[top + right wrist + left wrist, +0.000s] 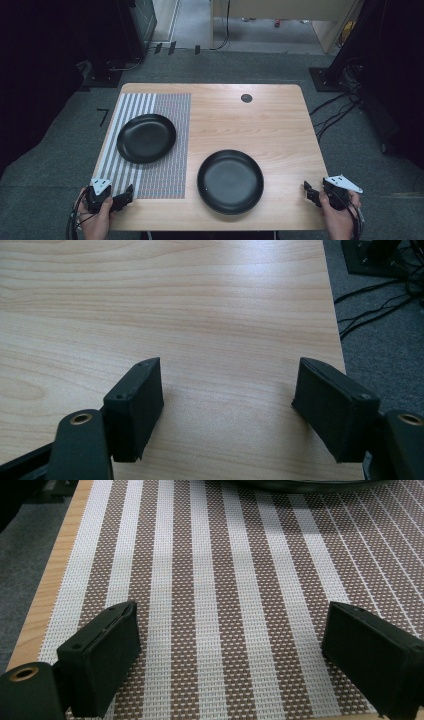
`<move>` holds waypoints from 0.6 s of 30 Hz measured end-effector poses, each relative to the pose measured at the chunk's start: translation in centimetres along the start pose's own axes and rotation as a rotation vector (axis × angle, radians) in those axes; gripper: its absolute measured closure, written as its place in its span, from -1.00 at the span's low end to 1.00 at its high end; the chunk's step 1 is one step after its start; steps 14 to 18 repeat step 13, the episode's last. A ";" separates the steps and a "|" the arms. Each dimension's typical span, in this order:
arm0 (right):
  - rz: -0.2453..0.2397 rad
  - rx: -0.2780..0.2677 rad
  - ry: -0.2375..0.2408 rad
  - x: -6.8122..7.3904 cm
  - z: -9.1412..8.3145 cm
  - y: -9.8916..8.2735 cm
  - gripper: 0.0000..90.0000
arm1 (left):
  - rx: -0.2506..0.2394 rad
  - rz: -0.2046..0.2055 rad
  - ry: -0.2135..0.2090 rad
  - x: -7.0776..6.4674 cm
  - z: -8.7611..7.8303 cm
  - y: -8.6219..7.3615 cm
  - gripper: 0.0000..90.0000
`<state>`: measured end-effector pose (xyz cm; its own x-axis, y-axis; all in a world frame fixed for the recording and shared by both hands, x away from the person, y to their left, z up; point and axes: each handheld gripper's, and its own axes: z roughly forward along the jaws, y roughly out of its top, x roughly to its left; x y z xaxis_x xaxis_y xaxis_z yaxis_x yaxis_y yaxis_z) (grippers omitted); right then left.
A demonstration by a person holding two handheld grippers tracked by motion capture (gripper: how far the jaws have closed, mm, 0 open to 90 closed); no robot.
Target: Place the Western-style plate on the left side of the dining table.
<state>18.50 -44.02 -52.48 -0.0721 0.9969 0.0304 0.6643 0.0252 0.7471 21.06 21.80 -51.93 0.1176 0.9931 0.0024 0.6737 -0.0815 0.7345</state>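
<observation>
Two black plates are on the wooden table (pixel 280 125). One plate (pixel 146 138) rests on a brown-and-white striped placemat (pixel 167 175) at the left, and its rim (pixel 300 484) shows at the top of the left gripper view. The other plate (pixel 230 181) sits on bare wood near the front middle. My left gripper (pixel 126 195) (pixel 230 625) is open, low over the placemat's front edge, holding nothing. My right gripper (pixel 311 194) (pixel 227 380) is open over bare wood at the front right corner, to the right of the second plate.
A small dark round grommet (pixel 246 98) is set in the table near its back edge. The table's right edge (pixel 335 315) lies close to my right gripper, with grey carpet and cables (pixel 370 295) beyond it. Dark equipment stands around the table.
</observation>
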 end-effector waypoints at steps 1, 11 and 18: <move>0.000 0.000 0.000 0.0 0.0 0.0 -0.40 | 0.000 0.000 0.000 0.0 0.0 0.0 -0.82; 0.003 0.000 -0.002 0.0 0.0 0.0 -0.40 | 0.000 -0.001 0.001 0.0 0.0 0.0 -0.82; 0.003 0.000 -0.003 0.1 0.0 0.0 -0.40 | 0.000 -0.006 0.002 0.0 0.0 0.0 -0.82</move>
